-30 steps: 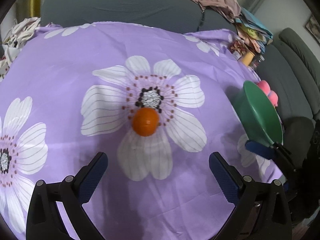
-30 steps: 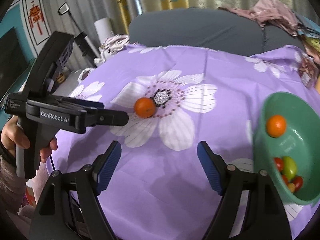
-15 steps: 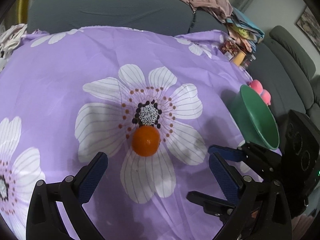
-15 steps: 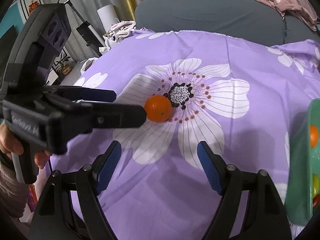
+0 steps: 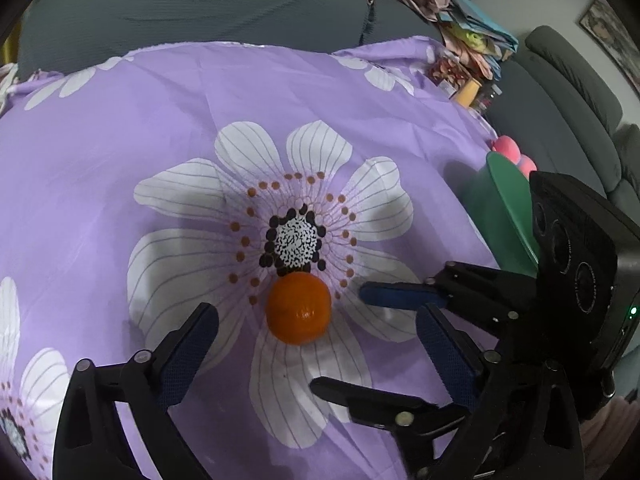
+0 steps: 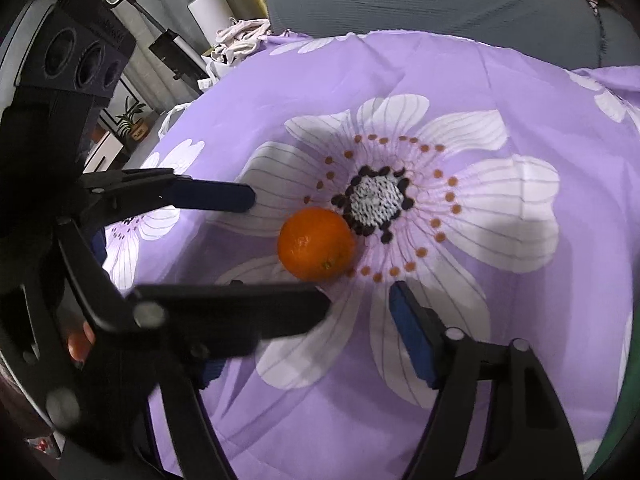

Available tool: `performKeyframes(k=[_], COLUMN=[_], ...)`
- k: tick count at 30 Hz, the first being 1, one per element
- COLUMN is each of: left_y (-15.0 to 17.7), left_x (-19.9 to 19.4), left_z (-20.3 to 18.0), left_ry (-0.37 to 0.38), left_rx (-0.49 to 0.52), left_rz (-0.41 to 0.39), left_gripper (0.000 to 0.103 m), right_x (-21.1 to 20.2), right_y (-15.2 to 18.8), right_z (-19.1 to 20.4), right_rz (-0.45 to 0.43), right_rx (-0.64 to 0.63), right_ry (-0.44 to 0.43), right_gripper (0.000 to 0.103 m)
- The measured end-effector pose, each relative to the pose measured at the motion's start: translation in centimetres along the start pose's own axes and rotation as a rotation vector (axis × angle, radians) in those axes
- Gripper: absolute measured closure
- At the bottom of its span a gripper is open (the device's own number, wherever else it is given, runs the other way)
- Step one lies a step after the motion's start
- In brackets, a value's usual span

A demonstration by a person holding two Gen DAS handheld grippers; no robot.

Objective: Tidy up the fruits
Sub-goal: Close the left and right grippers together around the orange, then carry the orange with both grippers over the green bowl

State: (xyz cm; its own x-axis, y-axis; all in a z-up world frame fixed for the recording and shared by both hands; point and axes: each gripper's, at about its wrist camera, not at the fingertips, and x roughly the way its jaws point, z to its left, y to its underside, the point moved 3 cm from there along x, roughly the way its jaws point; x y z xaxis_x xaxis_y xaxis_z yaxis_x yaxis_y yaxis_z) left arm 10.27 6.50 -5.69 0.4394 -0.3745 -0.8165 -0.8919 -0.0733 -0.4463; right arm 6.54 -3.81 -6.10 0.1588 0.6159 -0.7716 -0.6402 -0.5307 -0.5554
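A: Start at the claws. How does the left gripper stand?

B: Spread wide, nothing between its pads. The orange lies on the cloth just past its fingertips, roughly centred between them, touching neither.

A: And the right gripper?

B: It comes in from the right side of the left view, jaws apart. They have just been closing a little, with nothing pinched. Its upper blue pad ends just beside the orange, and a thin gap shows between them. In its own view the right gripper has one finger near the fruit; the other is hidden behind the left tool's black finger, which crosses the frame, blurred.

A: Which way does the orange point?

B: It is nearly round, with no real long axis. A small green stem dimple faces down and toward the right camera.

A: Where is it on the cloth?

B: On the large white flower, touching the lower edge of its black-and-white speckled centre.

A: Any writing?

B: None readable. The tool bodies show only round lens-like rings.

A: Beyond that?

B: A green bowl at the cloth's right edge, partly behind the right tool, with something pink behind it. A grey sofa lies beyond.
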Motion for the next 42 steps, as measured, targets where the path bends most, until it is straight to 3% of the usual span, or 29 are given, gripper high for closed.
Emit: performKeyframes(k=[3, 7, 10, 14, 19, 26, 42], left_y=[-0.1, -0.2, -0.2, 0.0, 0.2, 0.4, 0.6], left_x=[0.5, 1.0, 1.1, 1.5, 1.8, 0.5, -2.3], left_z=[0.2, 0.2, 0.4, 0.6, 1.1, 0.4, -7.1], left_ry=[0.006, 0.029, 0.044, 0.035, 0.021, 0.023, 0.006], left_rx=[0.004, 0.003, 0.006, -0.001, -0.02, -0.011, 0.115], left_rz=[0.015, 0.024, 0.032, 0.044, 0.048, 0.025, -0.027], left_gripper=[0.015, 0.026, 0.041, 0.048, 0.062, 0.062, 0.062], right_x=[0.8, 1.5, 2.0, 2.3, 2.5, 1.1, -6.2], right_y=[-0.5, -1.0, -1.3, -1.6, -1.7, -1.5, 1.5], right_z=[0.1, 0.1, 0.2, 0.4, 0.5, 1.0, 1.4], right_rz=[0.02, 0.035, 0.045, 0.051, 0.048, 0.011, -0.136], right_rx=[-0.011, -0.022, -0.033, -0.051, -0.061, -0.076, -0.06], right_ry=[-0.004, -0.007, -0.009, -0.009, -0.003, 0.009, 0.063], right_gripper=[0.033, 0.042, 0.051, 0.062, 0.063, 0.064, 0.064])
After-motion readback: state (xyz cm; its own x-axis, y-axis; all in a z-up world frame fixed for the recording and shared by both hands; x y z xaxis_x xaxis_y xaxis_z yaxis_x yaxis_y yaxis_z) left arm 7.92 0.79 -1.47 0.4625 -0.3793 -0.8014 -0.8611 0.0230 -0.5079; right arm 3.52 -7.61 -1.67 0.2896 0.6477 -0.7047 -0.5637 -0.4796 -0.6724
